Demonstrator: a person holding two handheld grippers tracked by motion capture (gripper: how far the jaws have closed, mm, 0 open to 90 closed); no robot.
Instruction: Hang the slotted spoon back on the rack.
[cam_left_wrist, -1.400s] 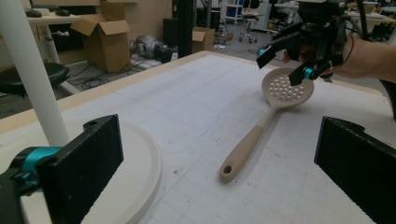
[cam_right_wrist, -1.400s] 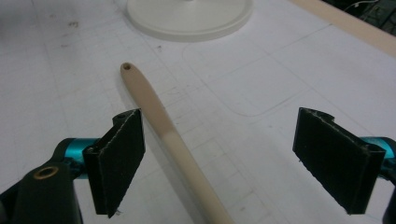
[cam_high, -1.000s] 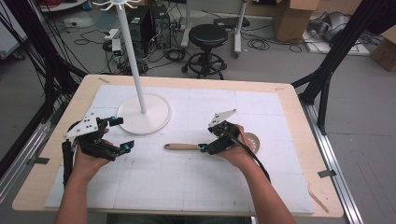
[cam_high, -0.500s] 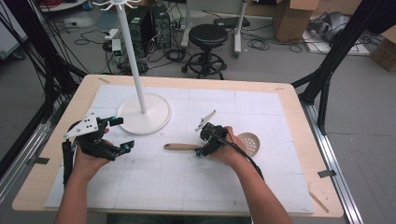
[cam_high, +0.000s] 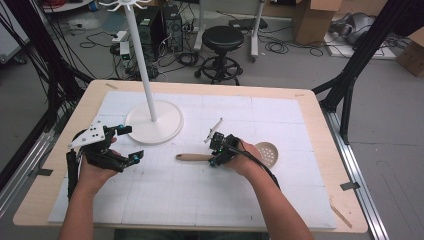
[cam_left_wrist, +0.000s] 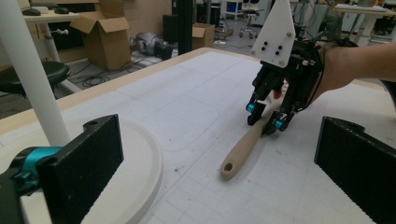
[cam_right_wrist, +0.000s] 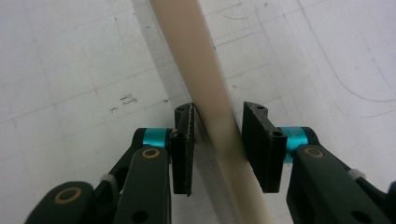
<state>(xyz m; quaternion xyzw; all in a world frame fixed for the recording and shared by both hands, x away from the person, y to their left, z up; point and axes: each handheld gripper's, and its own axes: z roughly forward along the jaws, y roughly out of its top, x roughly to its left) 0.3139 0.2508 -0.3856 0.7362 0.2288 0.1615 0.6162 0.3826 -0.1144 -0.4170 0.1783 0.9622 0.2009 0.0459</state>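
The skimmer (cam_high: 235, 156) is seen lying flat on the white mat (cam_high: 280, 120), just to the right of the stand base (cam_high: 155, 122), with its wooden handle pointing toward that base and its perforated bowl on the far side from it. Compared with a second ago, the right gripper (cam_high: 214, 156) has been brought from over the bowl end to the handle, nearer the stand base, and tipped down onto it. Its jaws have just been closing and are now narrowed around the handle (cam_right_wrist: 210, 93); one pad is seen touching it, while a thin gap is left at the other. The left gripper (cam_high: 131, 145) has been kept in place left of the stand base, its jaws held wide with nothing between them.
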